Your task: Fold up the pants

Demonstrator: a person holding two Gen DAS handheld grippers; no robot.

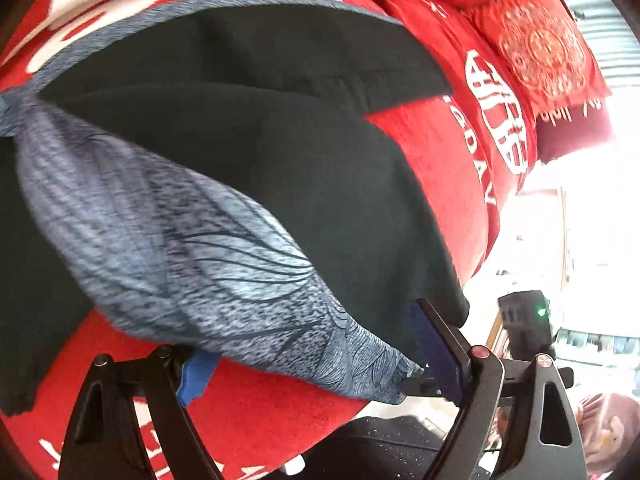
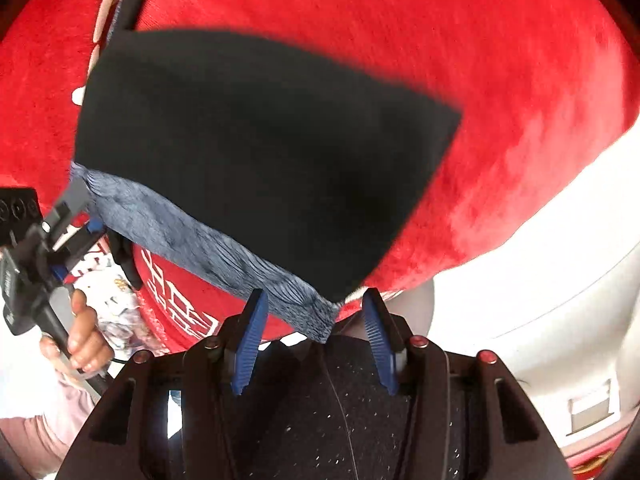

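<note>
The black pants (image 1: 256, 152) with a blue-grey patterned waistband (image 1: 168, 248) lie on a red bed cover (image 1: 432, 160). In the left wrist view the waistband runs between the blue fingers of my left gripper (image 1: 316, 364), whose jaws stand wide apart with the band's corner by the right pad. In the right wrist view the pants (image 2: 256, 160) lie ahead, and the waistband (image 2: 224, 256) ends at a corner between the open blue pads of my right gripper (image 2: 316, 328). The left gripper (image 2: 80, 232) shows at the band's other end.
Red cushions with white and gold print (image 1: 540, 48) sit at the bed's far side. A white floor (image 2: 540, 260) lies beyond the bed edge. The person's hand (image 2: 84, 332) holds the left tool. The other gripper's camera body (image 1: 524, 320) shows at right.
</note>
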